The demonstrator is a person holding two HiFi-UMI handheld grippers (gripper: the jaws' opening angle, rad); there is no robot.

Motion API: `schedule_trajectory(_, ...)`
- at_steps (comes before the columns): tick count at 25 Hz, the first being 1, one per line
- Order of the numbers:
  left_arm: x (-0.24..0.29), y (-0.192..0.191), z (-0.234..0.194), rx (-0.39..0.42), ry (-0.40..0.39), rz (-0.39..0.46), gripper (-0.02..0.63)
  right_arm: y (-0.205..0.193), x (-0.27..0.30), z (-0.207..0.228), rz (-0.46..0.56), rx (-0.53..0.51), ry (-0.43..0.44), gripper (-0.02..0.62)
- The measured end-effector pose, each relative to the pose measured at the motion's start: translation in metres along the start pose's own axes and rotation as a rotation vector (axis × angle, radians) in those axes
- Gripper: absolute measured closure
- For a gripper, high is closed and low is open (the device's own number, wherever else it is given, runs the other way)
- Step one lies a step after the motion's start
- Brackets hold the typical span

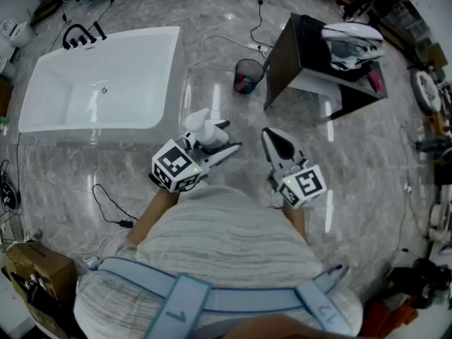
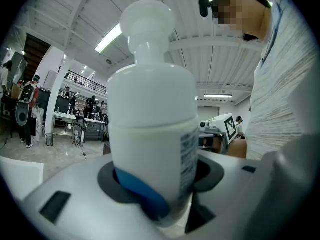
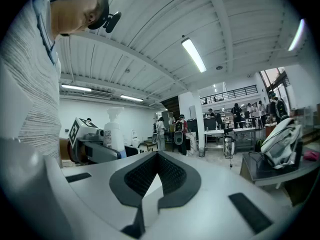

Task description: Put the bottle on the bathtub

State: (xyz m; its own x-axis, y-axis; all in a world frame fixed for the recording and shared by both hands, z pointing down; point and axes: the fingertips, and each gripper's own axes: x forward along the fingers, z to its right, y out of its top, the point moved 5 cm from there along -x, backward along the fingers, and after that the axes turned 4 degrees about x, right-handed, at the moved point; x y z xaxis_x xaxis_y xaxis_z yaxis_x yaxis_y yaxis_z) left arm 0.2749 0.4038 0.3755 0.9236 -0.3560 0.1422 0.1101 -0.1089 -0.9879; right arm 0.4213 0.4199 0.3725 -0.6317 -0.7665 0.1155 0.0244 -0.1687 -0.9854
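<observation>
Right of the white bathtub [image 1: 92, 127], my left gripper [image 1: 224, 136] is clamping the white bottle [image 2: 150, 124] between wide-spread jaws, bottle hanging apart from the tub, my right gripper [image 1: 274, 138] is hovering empty, jaws pressing together.

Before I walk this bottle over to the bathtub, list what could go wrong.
1. The left tool grips the bottle near its base, so the tall top could tip or slip out on the way.
2. A black cable lies on the floor between you and the bathtub; you might trip on it.
3. The bathtub rim looks narrow; the bottle may topple off when released.
</observation>
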Motion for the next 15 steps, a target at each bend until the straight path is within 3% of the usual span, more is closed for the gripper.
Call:
schedule_trajectory(6, 0.001, -0.007, 0.0, 0.003, -0.017, -0.006, 0.357, -0.003, 0.0, 0.003, 0.0, 0.001, 0.004, 0.594)
schedule_trajectory(11, -0.009, -0.01, 0.001, -0.016, -0.004, -0.009, 0.357, -0.002, 0.006, -0.015, 0.032, 0.03, 0.109, 0.594)
schedule_trajectory(15, -0.022, -0.01, -0.006, -0.006, 0.012, 0.002, 0.357, 0.003, 0.02, -0.029, 0.052, 0.026, 0.145, 0.594)
